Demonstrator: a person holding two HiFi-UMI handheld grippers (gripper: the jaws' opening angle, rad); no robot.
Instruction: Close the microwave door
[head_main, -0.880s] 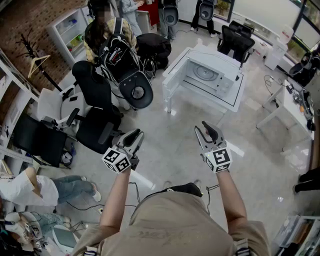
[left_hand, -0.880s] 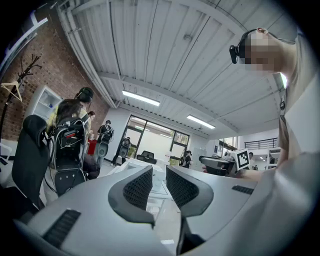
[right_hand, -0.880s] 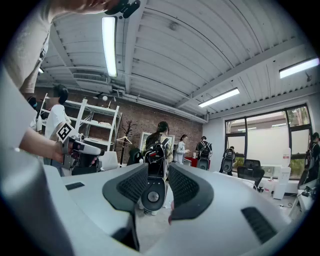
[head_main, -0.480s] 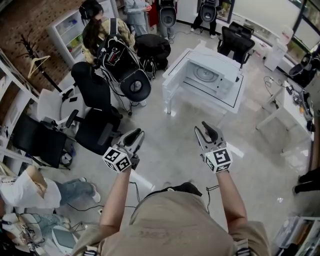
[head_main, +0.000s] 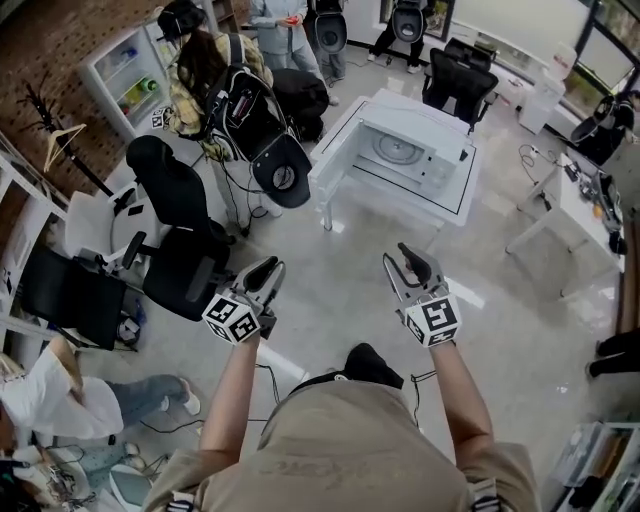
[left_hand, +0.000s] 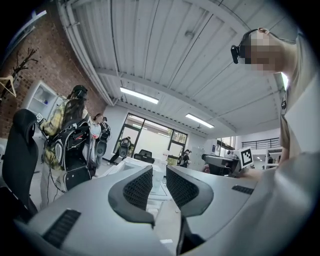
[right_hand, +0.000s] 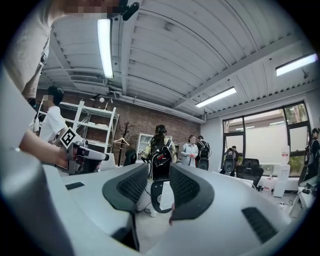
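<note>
The white microwave (head_main: 405, 152) stands on a white table (head_main: 330, 165) some way ahead across the floor. Its cavity and round turntable show, so the door stands open. The table also appears small and distant between the jaws in the left gripper view (left_hand: 150, 167). Both grippers are held level at waist height, well short of the table. My left gripper (head_main: 272, 264) (left_hand: 159, 175) is shut, with nothing between its pads. My right gripper (head_main: 402, 250) (right_hand: 160, 177) looks the same, jaws close together and empty.
Black office chairs (head_main: 175, 235) stand to my left. A person with a large backpack (head_main: 240, 100) is beside the table. Another chair (head_main: 455, 75) is behind it. A white desk (head_main: 560, 205) is at right. Someone sits on the floor at lower left (head_main: 50, 390).
The view has advanced a little: the table and microwave have shifted left, and my shoe has stepped forward. The person with the backpack has moved. Both grippers keep their pose.
</note>
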